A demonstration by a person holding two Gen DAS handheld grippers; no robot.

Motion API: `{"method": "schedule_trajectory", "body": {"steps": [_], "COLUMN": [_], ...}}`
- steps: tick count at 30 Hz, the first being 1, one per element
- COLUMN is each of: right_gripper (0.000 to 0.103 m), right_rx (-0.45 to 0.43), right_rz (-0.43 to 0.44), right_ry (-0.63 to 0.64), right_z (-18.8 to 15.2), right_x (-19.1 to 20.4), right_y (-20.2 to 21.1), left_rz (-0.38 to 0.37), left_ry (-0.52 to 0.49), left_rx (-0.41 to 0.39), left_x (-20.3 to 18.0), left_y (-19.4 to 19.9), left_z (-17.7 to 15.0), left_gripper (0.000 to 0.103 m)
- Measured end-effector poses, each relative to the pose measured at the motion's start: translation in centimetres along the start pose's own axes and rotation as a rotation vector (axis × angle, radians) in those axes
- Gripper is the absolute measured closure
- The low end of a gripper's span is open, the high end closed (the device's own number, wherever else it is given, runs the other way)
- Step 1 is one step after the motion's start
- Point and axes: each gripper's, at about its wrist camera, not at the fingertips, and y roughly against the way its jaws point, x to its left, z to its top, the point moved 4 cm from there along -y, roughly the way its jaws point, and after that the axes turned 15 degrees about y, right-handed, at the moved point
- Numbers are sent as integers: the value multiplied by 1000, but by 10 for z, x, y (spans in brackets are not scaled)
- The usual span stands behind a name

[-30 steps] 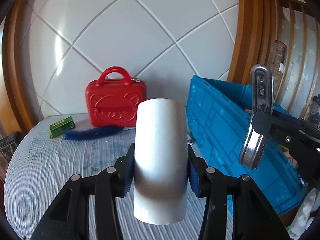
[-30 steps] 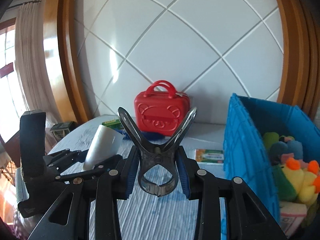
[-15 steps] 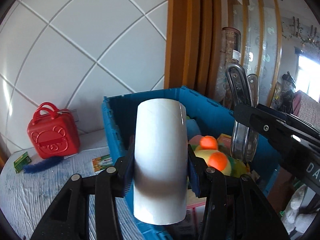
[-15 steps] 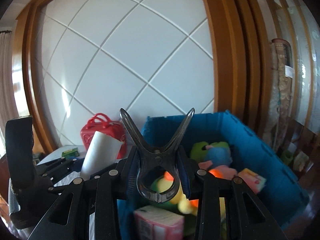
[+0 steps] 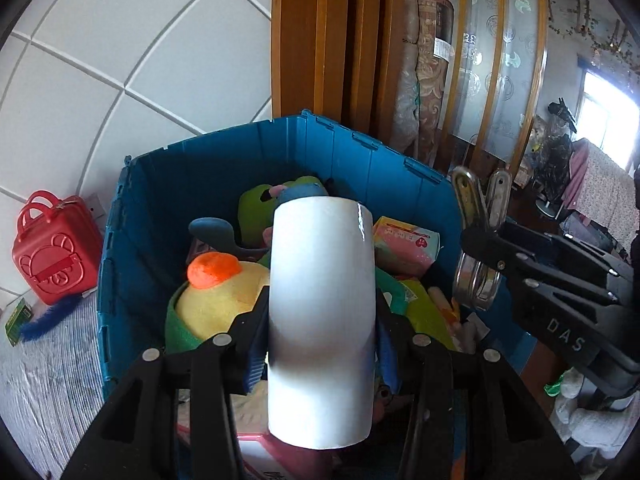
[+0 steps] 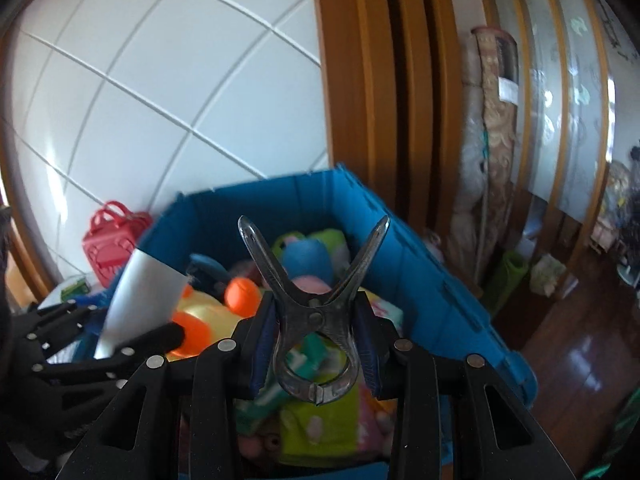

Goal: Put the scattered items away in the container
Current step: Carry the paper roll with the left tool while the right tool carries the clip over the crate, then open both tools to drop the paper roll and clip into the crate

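The left gripper (image 5: 320, 344) has its jaws clamped on a white cylinder (image 5: 322, 312), which stands upright between the blue pads. The right gripper (image 6: 316, 344) is closed tight on a metal clip (image 6: 316, 320), pinched at its waist with the two handle arms spreading upward in a V. In the left view that clip (image 5: 478, 240) shows edge-on to the right of the cylinder, held just above the near right part of the bin.

A second ago both grippers were over the striped cloth-covered table (image 5: 44, 376), with the blue bin (image 5: 168, 208) off to the right and seen mostly from its outer side. Now both hang over the open bin, looking down into it. Neither grip has changed: the cylinder and the clip sit between the pads just as they did then.

Inside the bin, below the grippers, lie a yellow plush toy (image 5: 218, 300) with orange parts, a green plush toy (image 5: 256, 208), a pink packet (image 5: 404, 244) and other soft things piled together.

Farther off, the red case (image 5: 52, 248), the blue feathery strip (image 5: 48, 318) and the small green box (image 5: 16, 320) lie on the table left of the bin, now pushed to the left edge of the view rather than centred. Behind them is the white diamond-patterned wall panel (image 5: 140, 52) and its wooden frame (image 5: 312, 36)
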Motion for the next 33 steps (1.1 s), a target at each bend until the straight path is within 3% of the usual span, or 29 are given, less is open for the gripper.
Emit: {"method": "schedule_trajectory", "body": {"steps": [6, 23, 26, 27, 31, 33], "right_gripper": [66, 66, 58, 52, 47, 34], "right_rx": [82, 155, 157, 156, 150, 143], "right_rz": [25, 40, 33, 33, 32, 28], "right_ry": [-3, -22, -22, -22, -16, -19], "right_z": [-23, -51, -52, -52, -51, -51], "right_x": [-5, -6, -7, -7, -6, -6], "right_y": [-30, -47, -45, -44, -38, -35], "left_rz": [25, 16, 15, 14, 14, 12], "left_ry": [-30, -35, -40, -42, -40, -39], "left_rx": [21, -1, -18, -22, -32, -39], "left_x": [-5, 1, 1, 1, 3, 6], "left_y": [-9, 1, 8, 10, 18, 24], "left_z": [-2, -4, -5, -6, -7, -9], "left_gripper": [58, 53, 41, 41, 40, 40]}}
